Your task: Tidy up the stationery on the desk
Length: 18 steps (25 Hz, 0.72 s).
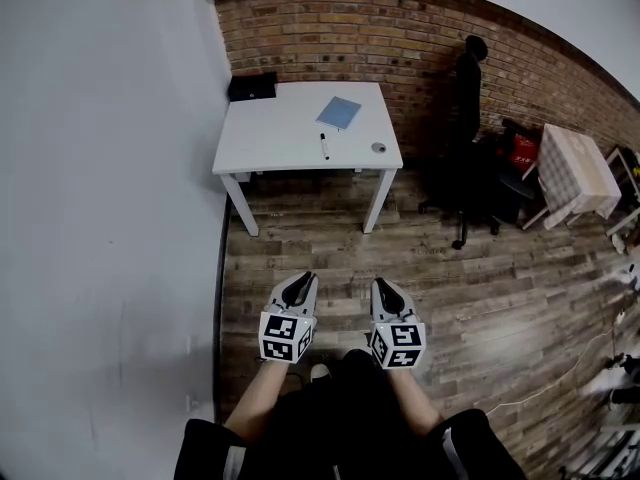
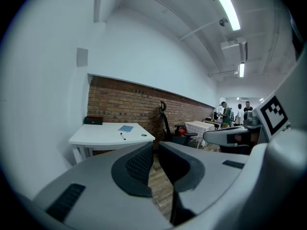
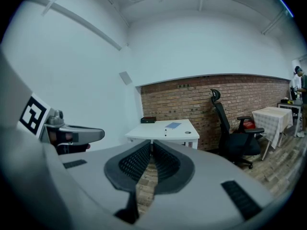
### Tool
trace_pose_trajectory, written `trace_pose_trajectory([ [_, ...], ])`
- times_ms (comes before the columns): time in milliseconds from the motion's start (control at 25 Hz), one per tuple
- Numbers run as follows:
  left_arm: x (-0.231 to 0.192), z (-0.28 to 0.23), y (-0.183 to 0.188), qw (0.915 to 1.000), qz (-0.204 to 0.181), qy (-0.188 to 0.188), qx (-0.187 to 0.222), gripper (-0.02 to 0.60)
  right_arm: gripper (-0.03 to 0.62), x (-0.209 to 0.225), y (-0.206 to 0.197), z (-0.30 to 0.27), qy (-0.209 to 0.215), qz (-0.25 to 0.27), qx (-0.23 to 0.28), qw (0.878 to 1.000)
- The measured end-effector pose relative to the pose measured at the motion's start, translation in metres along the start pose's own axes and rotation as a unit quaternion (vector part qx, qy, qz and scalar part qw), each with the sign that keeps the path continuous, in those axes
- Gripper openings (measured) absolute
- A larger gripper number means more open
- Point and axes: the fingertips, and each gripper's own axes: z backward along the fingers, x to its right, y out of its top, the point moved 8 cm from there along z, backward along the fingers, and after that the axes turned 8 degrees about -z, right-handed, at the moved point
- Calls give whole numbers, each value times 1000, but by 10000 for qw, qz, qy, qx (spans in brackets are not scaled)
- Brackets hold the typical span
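A white desk [image 1: 290, 138] stands against the brick wall, well ahead of me. On it lie a blue notebook [image 1: 339, 112], a black pen [image 1: 324, 146], a small round grey item [image 1: 378, 148] and a black box [image 1: 252, 87] at its back left corner. My left gripper [image 1: 308, 277] and right gripper [image 1: 378, 283] hang side by side over the wooden floor, far short of the desk. Both are shut with nothing between the jaws. The desk also shows past the left gripper [image 2: 156, 145] and the right gripper [image 3: 151, 143], with the notebook [image 2: 126, 128] [image 3: 173, 125] on it.
A black office chair [image 1: 470, 78] stands right of the desk, beside a red item [image 1: 522, 153] and a small table with a checked cloth [image 1: 580, 173]. The white wall [image 1: 100, 218] runs along the left. People [image 2: 225, 113] stand far off across the room.
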Motion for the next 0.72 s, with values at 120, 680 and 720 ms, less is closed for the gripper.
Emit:
trace_pose_trajectory([
  [120,-6,-5,0,10000,21,4,-6,44,23,1,1,-7,1,-3,-22,10000],
  [680,-66,-83,3,9998,16,73,-188,44,25,22,14,-111,128,-157,-132,9997],
  [720,-74,-91,5,9998,10,79,-204,44,25,25,17,-123,136,-173,-142,9997],
])
